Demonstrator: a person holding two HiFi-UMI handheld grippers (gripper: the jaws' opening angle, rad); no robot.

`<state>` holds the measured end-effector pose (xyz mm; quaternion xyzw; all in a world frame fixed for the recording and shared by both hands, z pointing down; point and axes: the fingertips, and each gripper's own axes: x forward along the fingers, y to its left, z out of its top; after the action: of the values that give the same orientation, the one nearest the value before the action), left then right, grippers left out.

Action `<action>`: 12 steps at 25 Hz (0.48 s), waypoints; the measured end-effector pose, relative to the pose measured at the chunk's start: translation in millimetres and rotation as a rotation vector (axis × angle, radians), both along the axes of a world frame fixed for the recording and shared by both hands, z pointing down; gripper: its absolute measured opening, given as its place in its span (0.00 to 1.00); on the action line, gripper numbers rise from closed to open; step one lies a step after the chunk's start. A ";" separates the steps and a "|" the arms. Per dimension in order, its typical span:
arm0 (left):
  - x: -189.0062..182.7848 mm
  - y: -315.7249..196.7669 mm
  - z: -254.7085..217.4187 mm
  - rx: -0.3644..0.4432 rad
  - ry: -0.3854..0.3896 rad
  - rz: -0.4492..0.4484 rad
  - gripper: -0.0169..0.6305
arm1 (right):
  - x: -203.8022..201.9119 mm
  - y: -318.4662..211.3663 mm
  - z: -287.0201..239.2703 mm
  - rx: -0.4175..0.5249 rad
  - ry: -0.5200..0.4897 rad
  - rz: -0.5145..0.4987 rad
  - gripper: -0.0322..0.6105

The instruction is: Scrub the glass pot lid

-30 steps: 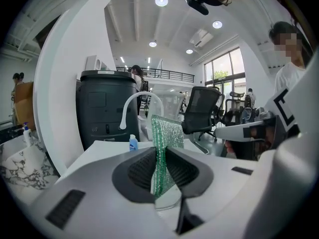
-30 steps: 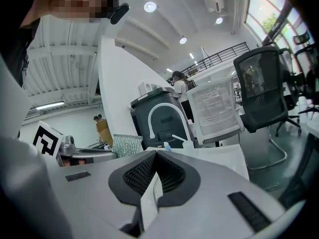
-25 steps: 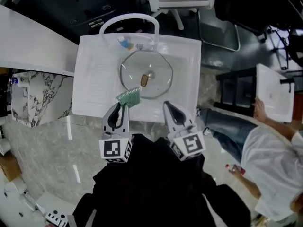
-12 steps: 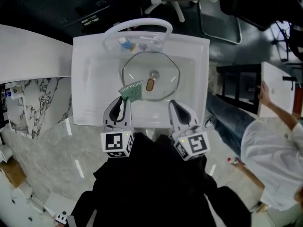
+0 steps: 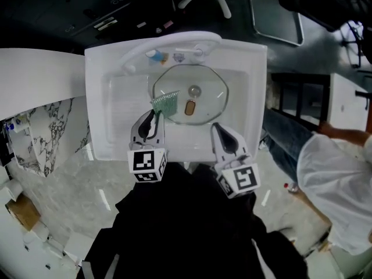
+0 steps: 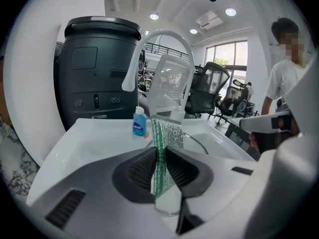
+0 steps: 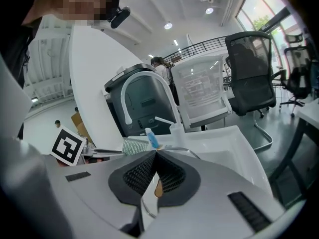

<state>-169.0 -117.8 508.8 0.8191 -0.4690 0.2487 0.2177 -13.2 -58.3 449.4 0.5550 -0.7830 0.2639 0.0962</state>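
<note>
The glass pot lid (image 5: 204, 80) lies flat in the basin of the white sink (image 5: 99, 97), its brown knob (image 5: 190, 107) near the middle. My left gripper (image 5: 152, 116) is shut on a green mesh scrub pad (image 5: 165, 102), which hangs over the lid's left edge. In the left gripper view the scrub pad (image 6: 167, 131) stands upright between the jaws of the left gripper (image 6: 160, 151), with the lid's rim (image 6: 199, 142) beyond. My right gripper (image 5: 224, 133) sits over the sink's near rim, shut and empty. In the right gripper view the right gripper (image 7: 155, 156) points at the basin.
A white arched faucet (image 5: 174, 41) and a small blue bottle (image 5: 154, 54) stand at the sink's back rim. A dark bin (image 6: 94, 68) is behind the sink. A person in white (image 5: 337, 179) stands to the right. A marble counter (image 5: 40, 132) lies at the left.
Both grippers have moved forward toward the sink. The scrub pad in the left gripper now reaches over the lid's left edge.
</note>
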 end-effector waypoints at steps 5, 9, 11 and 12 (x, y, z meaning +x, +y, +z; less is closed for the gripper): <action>2.9 -18.3 26.9 -0.044 -0.036 0.030 0.13 | 6.5 -5.6 13.8 -0.036 0.021 0.028 0.05; 8.1 -26.2 48.2 -0.076 -0.070 0.062 0.13 | 9.3 -9.0 20.4 -0.049 0.020 0.044 0.05; 12.0 -29.4 57.3 -0.087 -0.087 0.079 0.13 | 11.0 -10.2 23.3 -0.056 0.020 0.050 0.05; 13.8 -31.5 61.5 -0.091 -0.095 0.086 0.13 | 12.0 -11.2 24.3 -0.059 0.019 0.054 0.05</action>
<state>-155.2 -149.3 570.2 0.8151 -0.4313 0.3172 0.2214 -1.2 -69.5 473.7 0.5755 -0.7586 0.2841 0.1128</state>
